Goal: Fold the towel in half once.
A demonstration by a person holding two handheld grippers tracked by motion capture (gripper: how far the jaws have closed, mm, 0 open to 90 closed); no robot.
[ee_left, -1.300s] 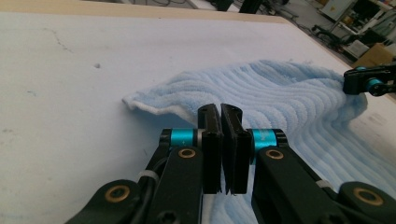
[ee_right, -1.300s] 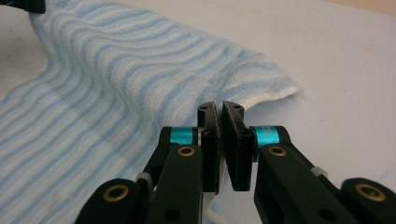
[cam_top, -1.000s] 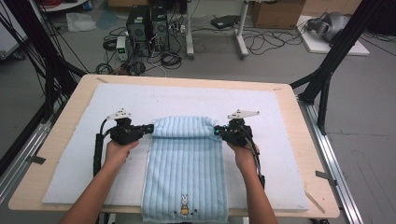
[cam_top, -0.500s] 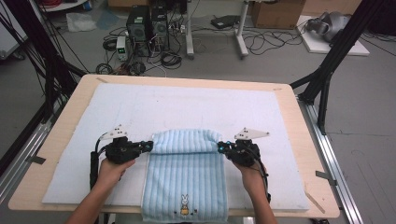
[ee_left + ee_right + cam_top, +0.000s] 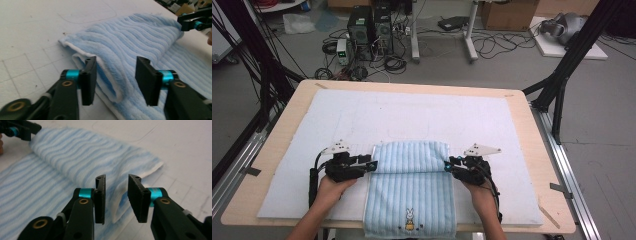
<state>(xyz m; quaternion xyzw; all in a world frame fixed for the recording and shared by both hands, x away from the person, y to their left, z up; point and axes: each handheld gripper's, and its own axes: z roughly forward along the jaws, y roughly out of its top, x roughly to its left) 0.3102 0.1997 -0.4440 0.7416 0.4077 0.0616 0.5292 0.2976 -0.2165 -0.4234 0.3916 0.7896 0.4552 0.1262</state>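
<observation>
Towel folded on white mat; both tools just opened, fold between jaws.

The towel lies on the mat, folded at its far end; grippers flank the fold.

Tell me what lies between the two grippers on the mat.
The folded-over flap of the blue towel spans from the left gripper to the right gripper, as the high view shows.

Folded towel lies between both claws; mat beyond is open.
</observation>
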